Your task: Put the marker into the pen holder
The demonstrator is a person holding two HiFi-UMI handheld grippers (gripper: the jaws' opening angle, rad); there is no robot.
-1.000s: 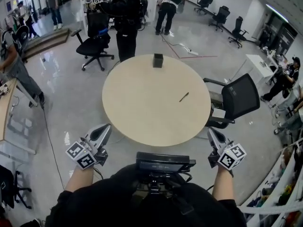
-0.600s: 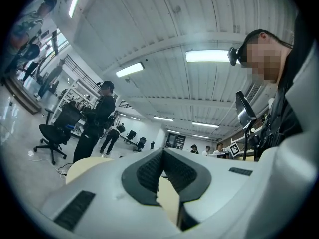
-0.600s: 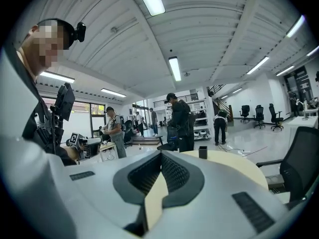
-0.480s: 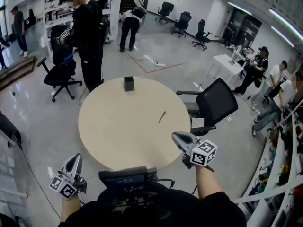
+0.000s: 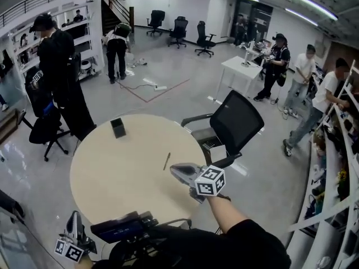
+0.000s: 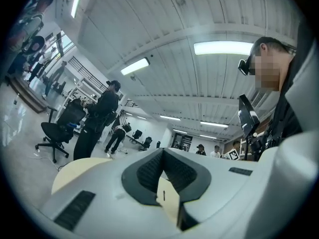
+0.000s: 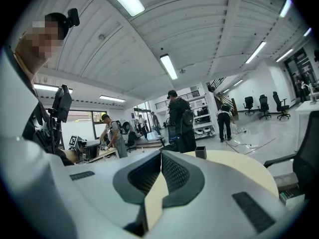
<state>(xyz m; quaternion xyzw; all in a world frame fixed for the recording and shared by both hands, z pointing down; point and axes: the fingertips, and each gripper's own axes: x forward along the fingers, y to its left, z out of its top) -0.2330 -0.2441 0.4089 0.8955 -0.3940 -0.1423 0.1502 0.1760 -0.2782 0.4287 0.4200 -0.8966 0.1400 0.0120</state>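
A thin dark marker [image 5: 166, 161] lies flat on a round pale desk [image 5: 112, 178], its long axis running roughly away from the person. The right gripper [image 5: 176, 170] sits just beside the marker's near end, a little to its right, with its fingers clenched together on nothing. The left gripper [image 5: 73, 223], its fingers likewise pressed shut and empty, hangs off the desk's near-left edge, so the right hand is plainly the nearer. The small black pen holder [image 5: 118, 128] stands upright toward the far left, well apart from the marker.
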